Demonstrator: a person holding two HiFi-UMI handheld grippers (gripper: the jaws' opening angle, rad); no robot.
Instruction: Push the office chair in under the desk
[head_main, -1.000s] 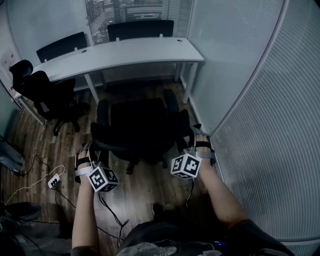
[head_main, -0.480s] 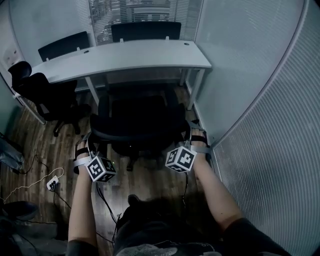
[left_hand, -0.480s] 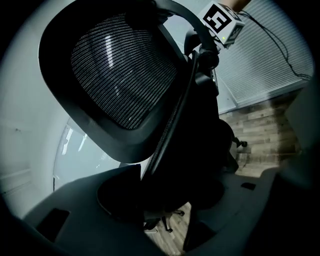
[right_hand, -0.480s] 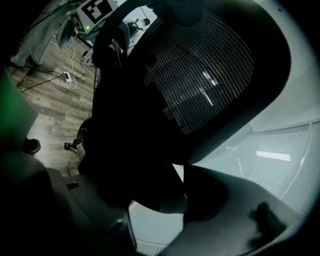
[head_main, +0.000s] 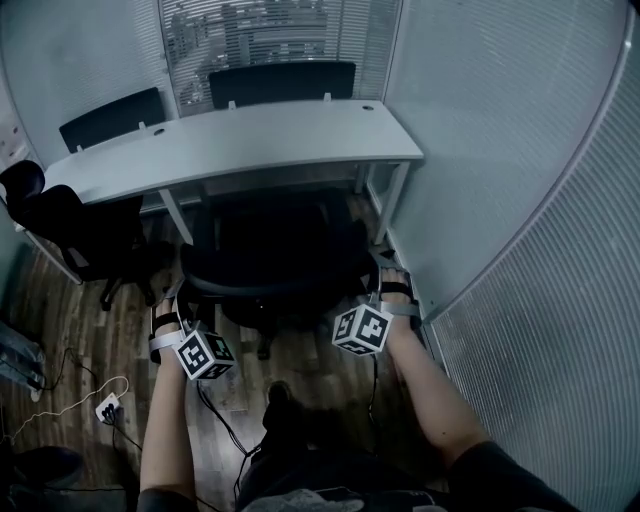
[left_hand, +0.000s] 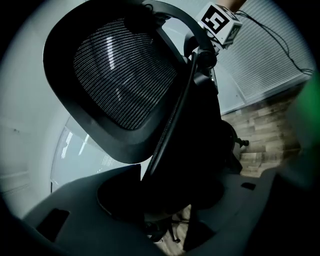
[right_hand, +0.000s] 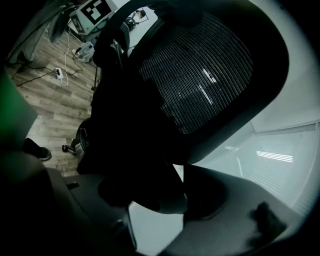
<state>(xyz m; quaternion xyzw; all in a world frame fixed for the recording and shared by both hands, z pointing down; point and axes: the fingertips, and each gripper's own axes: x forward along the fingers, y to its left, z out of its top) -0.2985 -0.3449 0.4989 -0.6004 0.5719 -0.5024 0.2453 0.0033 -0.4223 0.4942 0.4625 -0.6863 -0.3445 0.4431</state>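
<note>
Left tool (head_main: 171, 298) and right tool (head_main: 391, 280) pinch office chair (head_main: 272, 245) backrest, seat facing desk (head_main: 250, 140).

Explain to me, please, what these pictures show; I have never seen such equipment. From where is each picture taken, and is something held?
There is no robot here. A person holds a tool with two jaws in each hand: the left gripper and the right gripper. The cubes with square patterns are parts of these tools.

The room picture comes from a camera on the person's head, looking down. The other two come from small cameras on the tools, each looking along its own jaws.

On the wooden floor stands a black office chair, close against a white desk. Each gripper appears closed on a side edge of the chair's mesh backrest, one on each side.
</note>
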